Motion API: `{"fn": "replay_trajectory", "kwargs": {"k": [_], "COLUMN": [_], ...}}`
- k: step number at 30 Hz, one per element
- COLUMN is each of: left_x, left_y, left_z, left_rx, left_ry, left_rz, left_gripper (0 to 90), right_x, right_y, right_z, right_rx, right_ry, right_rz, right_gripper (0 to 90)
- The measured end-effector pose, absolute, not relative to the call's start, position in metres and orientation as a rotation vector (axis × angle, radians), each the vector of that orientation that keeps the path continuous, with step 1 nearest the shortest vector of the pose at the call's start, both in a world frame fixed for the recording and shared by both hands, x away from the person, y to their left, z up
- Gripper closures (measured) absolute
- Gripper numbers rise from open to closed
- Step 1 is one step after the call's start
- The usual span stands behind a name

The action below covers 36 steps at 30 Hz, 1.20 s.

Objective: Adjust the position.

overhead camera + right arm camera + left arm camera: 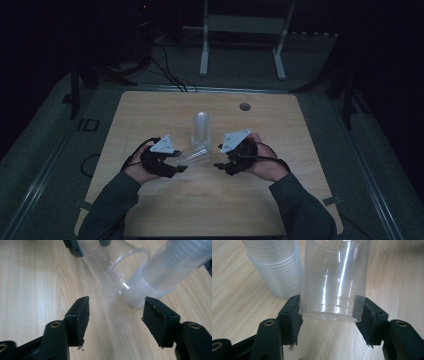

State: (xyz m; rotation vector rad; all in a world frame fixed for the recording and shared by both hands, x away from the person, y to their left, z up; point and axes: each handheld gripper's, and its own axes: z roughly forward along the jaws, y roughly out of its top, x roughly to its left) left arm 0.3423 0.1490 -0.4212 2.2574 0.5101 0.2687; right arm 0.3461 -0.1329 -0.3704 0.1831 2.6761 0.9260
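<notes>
While the person's forearms enter the high view at 6 o'clock, the left gripper (pixel 181 166) sits just left of the table's middle, and its pads pinch the base of a clear plastic cup (pixel 195 155), one on each side, as the left gripper view shows. That cup lies tilted, its open mouth pointing toward 2 o'clock in the high view and lifted off the wooden table (pixel 150 210). At 3 o'clock of the cup hangs the right gripper (pixel 218 165); its pads stand apart with only bare tabletop between them, pressing on nothing, the cup's rim just beyond them at 12 o'clock in the right gripper view. Farther off, at 12 o'clock of both grippers, a stack of clear cups (pixel 201 129) stands upside down on the table, right beside the held cup's mouth; whether they touch I cannot tell.
</notes>
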Motion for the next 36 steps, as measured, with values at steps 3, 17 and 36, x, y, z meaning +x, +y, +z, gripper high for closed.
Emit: {"fn": "replay_trajectory", "kwargs": {"k": [3,17,36], "left_x": [0.342,0.343,0.344], "left_y": [0.151,0.153,0.159], "left_z": [-0.423,-0.425,-0.429], "left_rx": [2.235,2.171,2.065], "left_ry": [0.523,0.545,0.608], "left_rz": [0.273,0.292,0.33], "left_gripper": [41.2,41.2,41.3], "right_x": [0.346,0.345,0.344], "right_y": [-0.136,-0.135,-0.136], "right_z": [-0.373,-0.385,-0.397], "right_rx": [0.192,0.246,0.312], "right_ry": [2.688,2.733,2.691], "right_rz": [0.929,0.97,1.091], "right_gripper": [40.7,42.1,39.4]}}
